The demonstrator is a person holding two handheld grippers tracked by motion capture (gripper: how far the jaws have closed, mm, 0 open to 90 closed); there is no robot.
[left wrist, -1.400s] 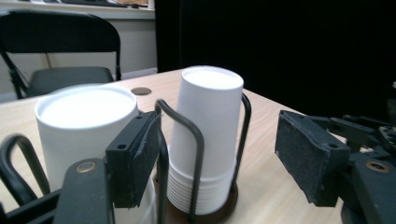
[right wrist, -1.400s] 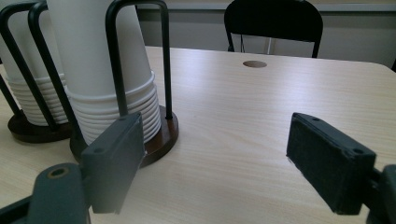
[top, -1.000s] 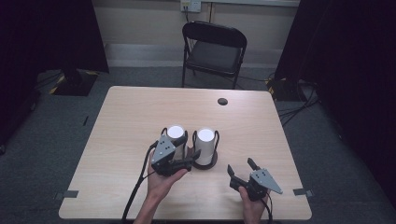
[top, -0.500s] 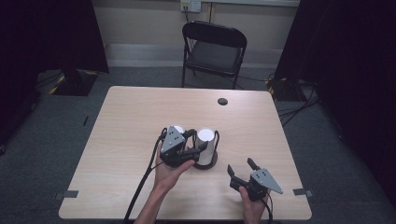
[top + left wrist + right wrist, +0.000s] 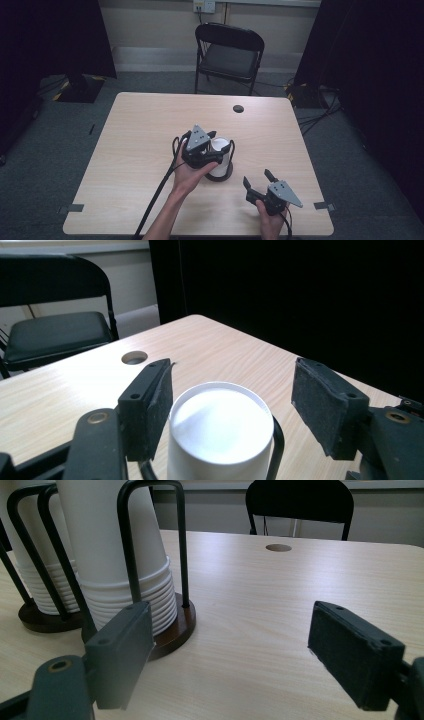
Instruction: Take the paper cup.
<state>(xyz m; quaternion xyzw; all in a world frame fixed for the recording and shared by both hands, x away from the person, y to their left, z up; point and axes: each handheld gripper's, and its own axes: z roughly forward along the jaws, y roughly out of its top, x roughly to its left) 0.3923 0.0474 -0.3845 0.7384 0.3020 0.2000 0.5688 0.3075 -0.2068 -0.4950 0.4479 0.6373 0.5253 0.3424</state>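
Left tool (image 5: 216, 151) is hovering over the white cup stack (image 5: 220, 432), jaws just opening, one pad touching the rim, the other clear. Stack is sitting in a black wire holder (image 5: 150, 555) mid-desk (image 5: 130, 150). Right tool (image 5: 256, 181), at 4 o'clock of it, is resting released.

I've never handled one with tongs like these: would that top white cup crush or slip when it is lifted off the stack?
Probably light and thin-walled, so the top cup may dent under a hard squeeze. Its smooth, tapered side could slip upward from the left tool. The wire holder should limit tipping.
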